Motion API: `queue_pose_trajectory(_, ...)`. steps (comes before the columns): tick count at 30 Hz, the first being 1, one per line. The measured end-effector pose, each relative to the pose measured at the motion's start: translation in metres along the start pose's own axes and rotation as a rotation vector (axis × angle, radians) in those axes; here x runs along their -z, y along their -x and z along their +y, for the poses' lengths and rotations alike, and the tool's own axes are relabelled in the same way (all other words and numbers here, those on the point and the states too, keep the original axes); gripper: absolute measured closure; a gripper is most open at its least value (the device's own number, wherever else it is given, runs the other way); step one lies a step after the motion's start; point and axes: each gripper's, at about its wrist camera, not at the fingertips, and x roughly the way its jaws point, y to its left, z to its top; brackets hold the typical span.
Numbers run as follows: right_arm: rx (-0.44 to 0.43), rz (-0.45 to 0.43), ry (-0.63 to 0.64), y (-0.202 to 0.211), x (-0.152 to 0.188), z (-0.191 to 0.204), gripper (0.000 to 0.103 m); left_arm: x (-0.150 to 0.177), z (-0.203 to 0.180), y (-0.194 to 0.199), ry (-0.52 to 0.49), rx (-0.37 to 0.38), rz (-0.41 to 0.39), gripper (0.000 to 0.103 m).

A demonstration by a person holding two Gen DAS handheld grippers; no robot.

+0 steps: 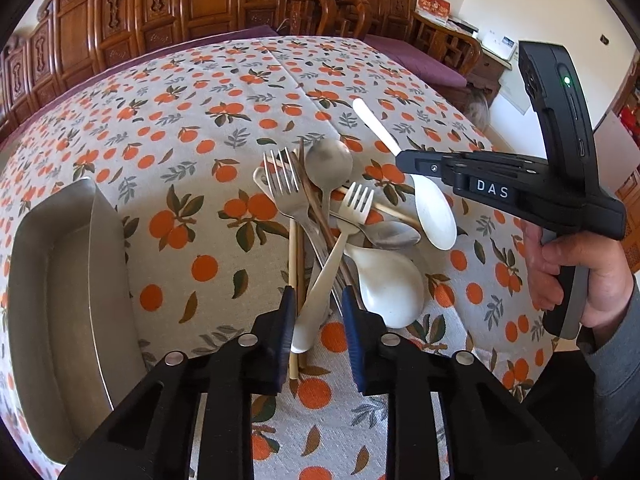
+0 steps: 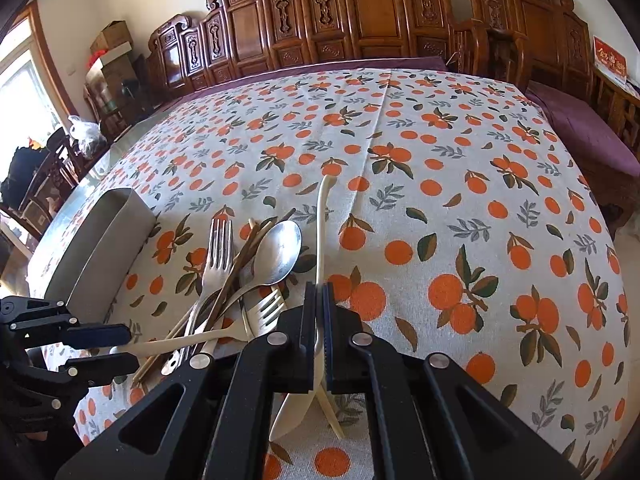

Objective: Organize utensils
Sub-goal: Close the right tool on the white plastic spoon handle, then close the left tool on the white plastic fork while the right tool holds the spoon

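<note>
My right gripper (image 2: 319, 320) was clamped on the white spoon's handle (image 2: 322, 224) — my left gripper (image 1: 318, 320) (jaws apart) straddled the white fork's handle (image 1: 316, 300) in the utensil pile (image 1: 320, 208) beside the metal tray (image 1: 60, 280).

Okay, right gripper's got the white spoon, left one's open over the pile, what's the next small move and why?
Probably lift the right gripper straight up and carry its white spoon toward the metal tray. The jaws are shut on the handle, and its bowl lies beside the pile. The left gripper is open, straddling a white fork's handle.
</note>
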Motion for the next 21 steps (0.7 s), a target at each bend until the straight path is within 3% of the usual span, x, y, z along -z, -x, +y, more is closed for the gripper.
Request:
queue_pose_trajectory(8, 0.0, 0.006, 0.011, 0.0, 0.002, 0.003, 0.099, 0.002, -0.005, -0.009, -0.021, -0.019, 0.033, 0.082)
queue_pose_trajectory(10, -0.003, 0.005, 0.01, 0.0, 0.002, 0.003, 0.099, 0.002, -0.007, -0.008, -0.028, -0.024, 0.019, 0.09)
queue_pose_trajectory(19, -0.004, 0.001, 0.008, 0.001, 0.001, 0.002, 0.099, -0.008, -0.025, 0.015, -0.105, -0.026, -0.026, 0.093)
queue_pose_trajectory(20, -0.004, 0.0, 0.006, 0.002, 0.002, 0.002, 0.099, -0.009, -0.025, 0.019, -0.107, -0.026, -0.032, 0.103)
queue_pose_trajectory(21, -0.003, 0.0, 0.005, 0.002, 0.002, 0.002, 0.099, -0.012, -0.026, 0.025, -0.11, -0.022, -0.038, 0.103)
